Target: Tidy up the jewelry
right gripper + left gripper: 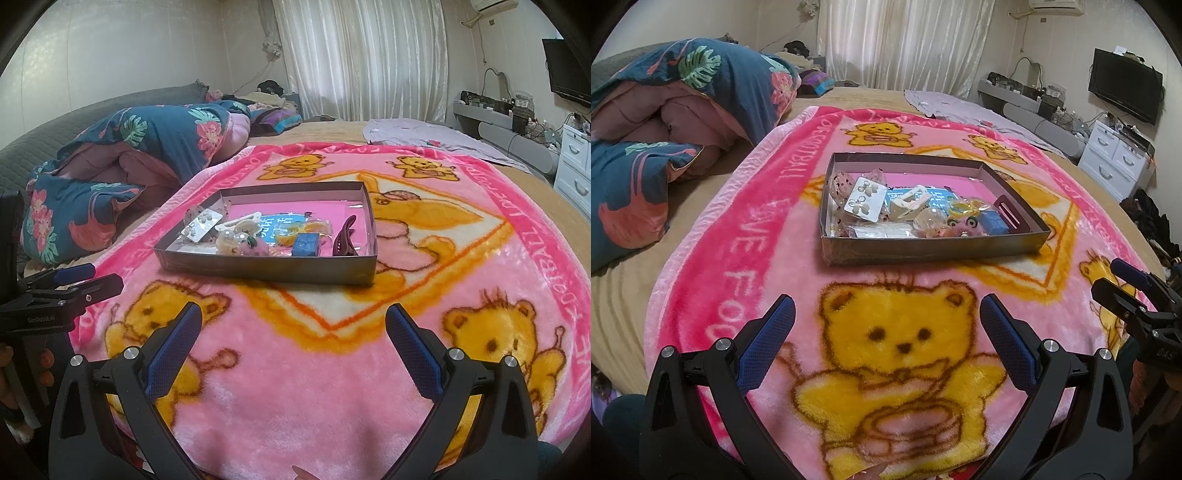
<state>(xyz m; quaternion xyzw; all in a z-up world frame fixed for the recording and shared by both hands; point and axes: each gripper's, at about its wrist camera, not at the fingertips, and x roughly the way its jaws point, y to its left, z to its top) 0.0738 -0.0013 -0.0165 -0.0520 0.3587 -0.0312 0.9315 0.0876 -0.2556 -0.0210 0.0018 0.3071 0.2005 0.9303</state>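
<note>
A shallow grey cardboard tray sits on a pink blanket printed with yellow bears, spread over a bed. The jewelry and small trinkets lie heaped in the near half of the tray; its far half shows bare pink lining. At the left of the heap a white earring card with two pairs of earrings leans on small clear bags. Toward the right come a white hair clip, yellow rings, a blue box, and a dark maroon claw clip against the right wall.

The left gripper hovers over the big bear near the blanket's near edge, its blue-padded fingers spread wide and grasping nothing. The right gripper hangs likewise over open pink blanket, fingers released and empty. Each is well short of the tray, with only bare blanket between; the tray's near wall stands between the fingers and the heap.

A rumpled floral quilt is bundled at the far left of the bed, apart from the tray. A lilac cloth lies at the far right. Beyond are white curtains, a wall television, and white drawers on the right.
</note>
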